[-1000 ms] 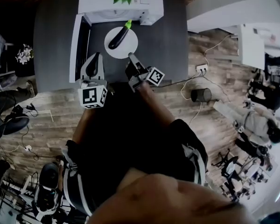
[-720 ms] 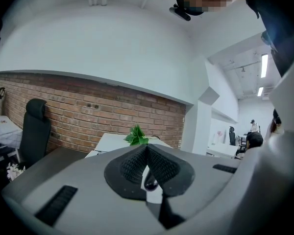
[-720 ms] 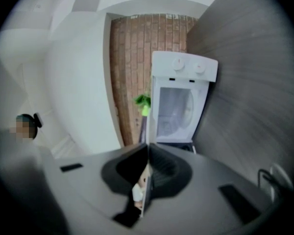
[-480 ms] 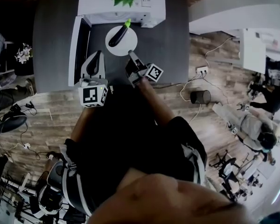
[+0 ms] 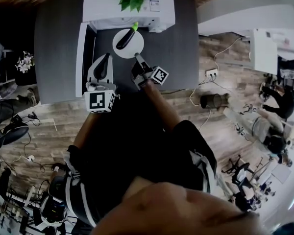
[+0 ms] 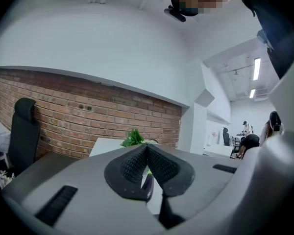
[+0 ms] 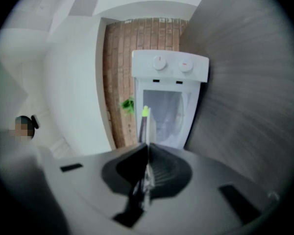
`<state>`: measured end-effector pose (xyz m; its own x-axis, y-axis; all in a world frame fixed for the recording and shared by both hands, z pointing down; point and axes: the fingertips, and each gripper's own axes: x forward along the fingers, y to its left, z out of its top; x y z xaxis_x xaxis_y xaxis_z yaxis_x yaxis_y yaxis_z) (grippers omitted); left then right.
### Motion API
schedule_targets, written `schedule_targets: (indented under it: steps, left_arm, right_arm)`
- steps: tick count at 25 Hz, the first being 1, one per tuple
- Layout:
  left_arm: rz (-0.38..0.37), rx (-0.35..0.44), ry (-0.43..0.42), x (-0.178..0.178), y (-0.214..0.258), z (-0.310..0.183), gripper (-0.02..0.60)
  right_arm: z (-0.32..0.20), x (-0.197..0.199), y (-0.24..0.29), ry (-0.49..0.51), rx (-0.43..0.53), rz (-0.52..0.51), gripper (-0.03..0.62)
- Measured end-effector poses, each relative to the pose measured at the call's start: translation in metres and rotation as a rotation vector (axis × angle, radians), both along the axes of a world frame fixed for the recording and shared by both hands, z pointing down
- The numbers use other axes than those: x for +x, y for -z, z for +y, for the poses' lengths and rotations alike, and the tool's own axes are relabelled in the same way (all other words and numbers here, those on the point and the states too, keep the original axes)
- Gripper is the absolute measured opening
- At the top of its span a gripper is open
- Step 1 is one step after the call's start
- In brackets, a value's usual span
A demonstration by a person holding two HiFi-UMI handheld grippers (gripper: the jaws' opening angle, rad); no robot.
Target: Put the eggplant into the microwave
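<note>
Right gripper [image 5: 136, 57] pinches the white plate [image 5: 136, 45] by its near rim, jaws shut thin. Eggplant [image 5: 125, 39] lies on it just beyond, green stem pointing far toward the open microwave [image 5: 103, 6]. Left gripper [image 5: 105, 58], closed and empty, sits farther left.

Office, white desks [image 5: 264, 45], office chairs [image 6: 22, 131], brick wall [image 6: 88, 116]

A green plant [image 6: 134, 137] stands before a brick wall [image 6: 88, 116].
</note>
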<state>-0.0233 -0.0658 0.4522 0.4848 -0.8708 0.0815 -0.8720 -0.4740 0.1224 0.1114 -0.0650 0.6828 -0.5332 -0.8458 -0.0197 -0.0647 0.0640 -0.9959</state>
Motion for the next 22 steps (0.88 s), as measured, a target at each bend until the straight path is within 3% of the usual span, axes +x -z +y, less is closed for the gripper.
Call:
schedule_targets:
  steps: [6, 22]
  left_arm:
    - [0.000, -0.003, 0.003, -0.003, 0.001, -0.003, 0.037]
    - [-0.037, -0.009, 0.025, -0.024, -0.010, -0.012, 0.037]
  right_arm:
    - [-0.024, -0.001, -0.022, 0.006, -0.001, 0.044, 0.037]
    - [-0.082, -0.007, -0.082, -0.043, -0.064, 0.027, 0.037]
